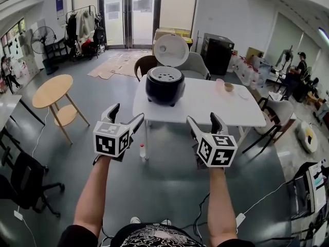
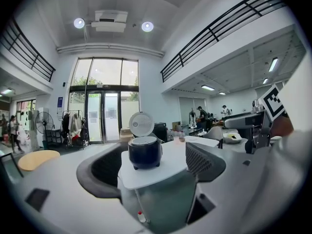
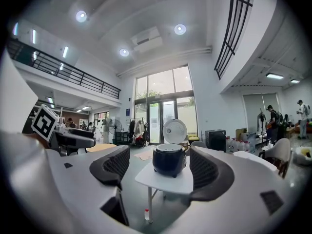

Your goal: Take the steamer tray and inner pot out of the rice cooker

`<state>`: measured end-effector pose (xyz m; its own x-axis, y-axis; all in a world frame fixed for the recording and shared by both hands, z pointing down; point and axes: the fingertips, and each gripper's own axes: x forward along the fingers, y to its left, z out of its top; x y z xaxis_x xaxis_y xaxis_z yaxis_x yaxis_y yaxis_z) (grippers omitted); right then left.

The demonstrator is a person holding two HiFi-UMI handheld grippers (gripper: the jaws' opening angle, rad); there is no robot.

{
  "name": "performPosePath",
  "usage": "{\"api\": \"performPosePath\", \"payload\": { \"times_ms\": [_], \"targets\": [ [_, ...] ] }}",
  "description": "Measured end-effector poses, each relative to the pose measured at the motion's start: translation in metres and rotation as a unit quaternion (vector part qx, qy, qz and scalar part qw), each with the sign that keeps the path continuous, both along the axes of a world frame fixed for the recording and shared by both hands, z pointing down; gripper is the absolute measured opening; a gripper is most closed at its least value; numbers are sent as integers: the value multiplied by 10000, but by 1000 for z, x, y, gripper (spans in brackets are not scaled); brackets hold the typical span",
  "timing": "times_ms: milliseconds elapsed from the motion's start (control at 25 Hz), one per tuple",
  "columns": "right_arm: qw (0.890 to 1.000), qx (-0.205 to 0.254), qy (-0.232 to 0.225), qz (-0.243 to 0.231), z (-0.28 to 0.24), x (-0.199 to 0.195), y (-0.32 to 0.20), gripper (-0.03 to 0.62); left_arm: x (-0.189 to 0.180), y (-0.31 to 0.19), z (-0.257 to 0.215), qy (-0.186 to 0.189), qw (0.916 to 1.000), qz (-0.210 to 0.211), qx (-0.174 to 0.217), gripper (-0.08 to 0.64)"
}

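Left claw [image 1: 127,112]: held wide open, with nothing between its ribbed black jaws.
Right claw [image 1: 202,118]: spread just as wide and empty.
Rice cooker [image 1: 165,85]: round and glossy black, set on the white tabletop [image 1: 205,107] well ahead of both claws; its round white lid [image 1: 171,50] is raised.
Steamer tray [image 1: 165,75]: pale and perforated, seated in the cooker's mouth; its holes are shown only in the head view.

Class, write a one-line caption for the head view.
Open left gripper and right gripper face a rice cooker on a white table, lid raised, steamer tray inside.
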<state>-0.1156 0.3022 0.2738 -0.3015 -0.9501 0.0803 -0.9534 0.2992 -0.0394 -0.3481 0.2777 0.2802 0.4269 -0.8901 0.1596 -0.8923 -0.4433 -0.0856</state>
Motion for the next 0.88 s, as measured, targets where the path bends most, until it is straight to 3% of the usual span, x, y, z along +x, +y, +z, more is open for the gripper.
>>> {"api": "performPosePath", "payload": {
  "times_ms": [440, 880],
  "targets": [
    [9998, -5, -20, -179, 11, 37, -16, 397, 30, -15, 17, 3, 9997, -221, -101, 397],
    [9994, -37, 44, -355, 36, 59, -77, 397, 52, -70, 40, 45, 9993, -363, -111, 397]
  ]
}}
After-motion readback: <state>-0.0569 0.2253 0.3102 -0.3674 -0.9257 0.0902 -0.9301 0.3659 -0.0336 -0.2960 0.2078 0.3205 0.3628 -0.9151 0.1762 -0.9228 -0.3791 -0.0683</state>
